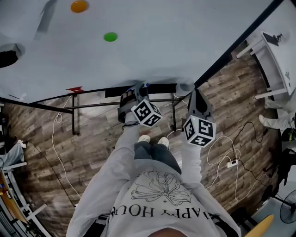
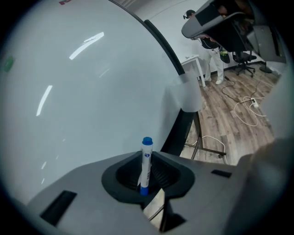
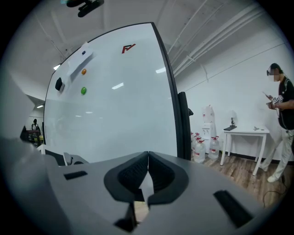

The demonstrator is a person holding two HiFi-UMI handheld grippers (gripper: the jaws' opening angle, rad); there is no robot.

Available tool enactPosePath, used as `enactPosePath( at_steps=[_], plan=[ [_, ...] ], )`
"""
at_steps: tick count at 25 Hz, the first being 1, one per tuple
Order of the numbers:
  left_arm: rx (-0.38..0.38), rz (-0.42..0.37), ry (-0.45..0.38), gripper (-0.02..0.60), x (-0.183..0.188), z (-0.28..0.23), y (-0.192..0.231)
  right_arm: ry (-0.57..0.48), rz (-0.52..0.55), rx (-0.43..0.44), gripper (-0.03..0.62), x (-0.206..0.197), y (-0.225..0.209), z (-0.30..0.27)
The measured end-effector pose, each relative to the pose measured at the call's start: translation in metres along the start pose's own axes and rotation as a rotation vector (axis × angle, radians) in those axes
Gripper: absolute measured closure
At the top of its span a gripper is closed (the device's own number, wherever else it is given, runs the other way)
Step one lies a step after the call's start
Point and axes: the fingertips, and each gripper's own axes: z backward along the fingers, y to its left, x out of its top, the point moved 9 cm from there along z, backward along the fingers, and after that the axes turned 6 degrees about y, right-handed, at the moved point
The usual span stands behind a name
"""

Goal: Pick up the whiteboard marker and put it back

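A white whiteboard marker [image 2: 145, 166] with a blue cap stands upright between the jaws of my left gripper [image 2: 146, 158], which is shut on its lower half. The capped end points at the whiteboard [image 2: 69, 92] close ahead. In the head view my left gripper [image 1: 134, 96] is at the board's lower edge, over a dark ledge [image 1: 157, 89]. A little to its right, my right gripper [image 1: 187, 90] is at the same edge. The right gripper [image 3: 148, 158] is shut with nothing in it and faces the whiteboard [image 3: 115, 101].
An orange magnet [image 1: 79, 6] and a green magnet [image 1: 110, 37] stick to the board. White cables [image 1: 222, 157] lie on the wood floor around the board's metal stand [image 1: 74, 111]. A white table [image 3: 243, 135], water bottles [image 3: 202, 147] and a standing person [image 3: 281, 119] are to the right.
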Motion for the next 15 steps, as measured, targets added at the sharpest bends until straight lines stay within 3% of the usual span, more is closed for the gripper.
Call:
enactPosePath(
  at_steps=[6, 15],
  plan=[
    [0.009, -0.069, 0.006, 0.518, 0.002, -0.015, -0.014, 0.006, -0.019, -0.018, 0.591, -0.004, -0.007, 0.000],
    [-0.040, -0.122, -0.003, 0.506, 0.001, -0.035, -0.041, 0.014, -0.033, -0.046, 0.591, -0.007, -0.016, -0.001]
  ],
)
